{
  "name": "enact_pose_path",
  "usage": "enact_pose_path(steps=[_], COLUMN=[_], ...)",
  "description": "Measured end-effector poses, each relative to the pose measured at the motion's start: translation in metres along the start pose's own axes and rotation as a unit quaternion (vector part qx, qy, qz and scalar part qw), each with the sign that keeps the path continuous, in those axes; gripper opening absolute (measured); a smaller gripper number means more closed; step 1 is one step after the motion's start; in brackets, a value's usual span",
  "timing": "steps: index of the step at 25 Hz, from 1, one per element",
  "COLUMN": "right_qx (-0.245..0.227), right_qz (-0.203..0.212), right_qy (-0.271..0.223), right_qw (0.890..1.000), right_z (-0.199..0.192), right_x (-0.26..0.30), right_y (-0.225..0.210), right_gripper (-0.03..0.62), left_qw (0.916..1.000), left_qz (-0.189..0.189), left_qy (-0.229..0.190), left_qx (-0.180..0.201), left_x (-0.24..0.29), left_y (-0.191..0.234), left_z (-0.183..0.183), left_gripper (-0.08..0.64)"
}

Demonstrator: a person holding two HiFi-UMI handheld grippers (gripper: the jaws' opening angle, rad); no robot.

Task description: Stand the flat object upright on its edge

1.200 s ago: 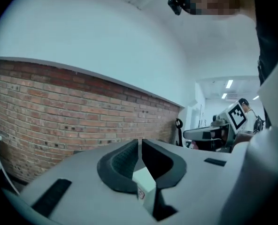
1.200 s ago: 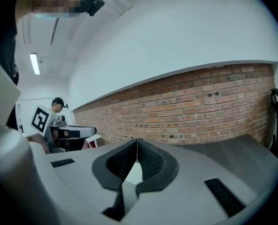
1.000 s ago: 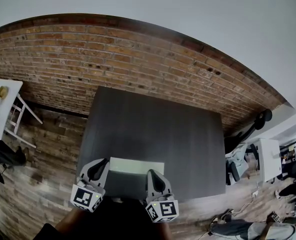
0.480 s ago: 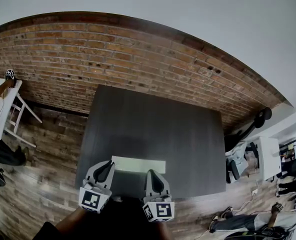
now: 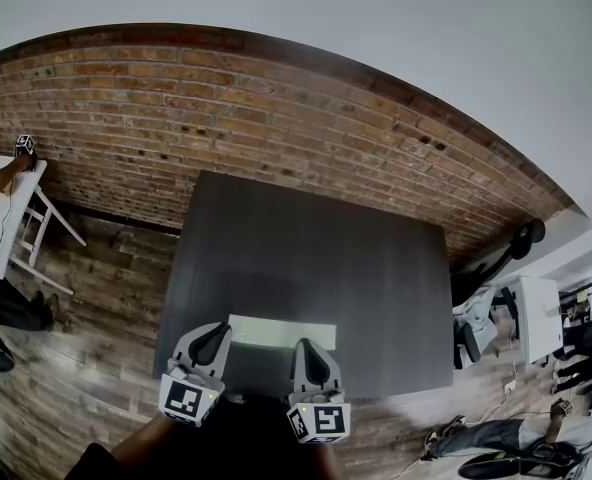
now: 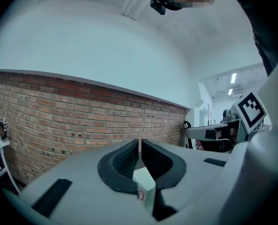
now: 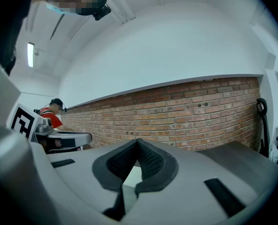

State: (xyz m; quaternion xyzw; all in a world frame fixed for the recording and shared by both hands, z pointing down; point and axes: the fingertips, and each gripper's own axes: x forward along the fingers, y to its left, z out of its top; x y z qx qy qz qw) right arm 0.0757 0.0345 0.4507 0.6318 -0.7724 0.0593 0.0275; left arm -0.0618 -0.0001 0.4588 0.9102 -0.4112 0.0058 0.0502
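Dark table (image 5: 316, 258) by a brick wall (image 5: 226, 108), plank floor (image 5: 96, 298) around. One white slab (image 5: 281, 331) at the table's near edge. Two grippers, left gripper (image 5: 216, 333) and right gripper (image 5: 306, 350), each clamped on the slab's near side. Slab's printed corner visible only in the left gripper view; person in red (image 7: 54, 114) only in the right.

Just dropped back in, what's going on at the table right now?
A person holds a gripper in each hand at the near edge of the dark table. The left gripper and the right gripper are both shut on the pale flat object, one near each end. In the head view it shows as a narrow pale strip between them. I can't tell whether it stands fully on its edge.
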Motion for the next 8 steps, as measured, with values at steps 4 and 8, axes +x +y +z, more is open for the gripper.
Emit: enact_pose_path(steps=[4, 8], right_qx=[-0.003, -0.001], right_qz=[0.001, 0.001], right_qy=[0.002, 0.001], right_qw=[1.0, 1.0], right_z=[-0.001, -0.003], right_x=[0.002, 0.003], right_y=[0.002, 0.004], right_gripper=[0.023, 0.023], left_qw=[1.0, 0.9998], left_qz=[-0.005, -0.012], left_qy=[0.003, 0.017], left_qx=[-0.001, -0.006], left_x=[0.001, -0.001], left_y=[0.001, 0.001], left_z=[-0.002, -0.011], left_gripper=[0.048, 0.048])
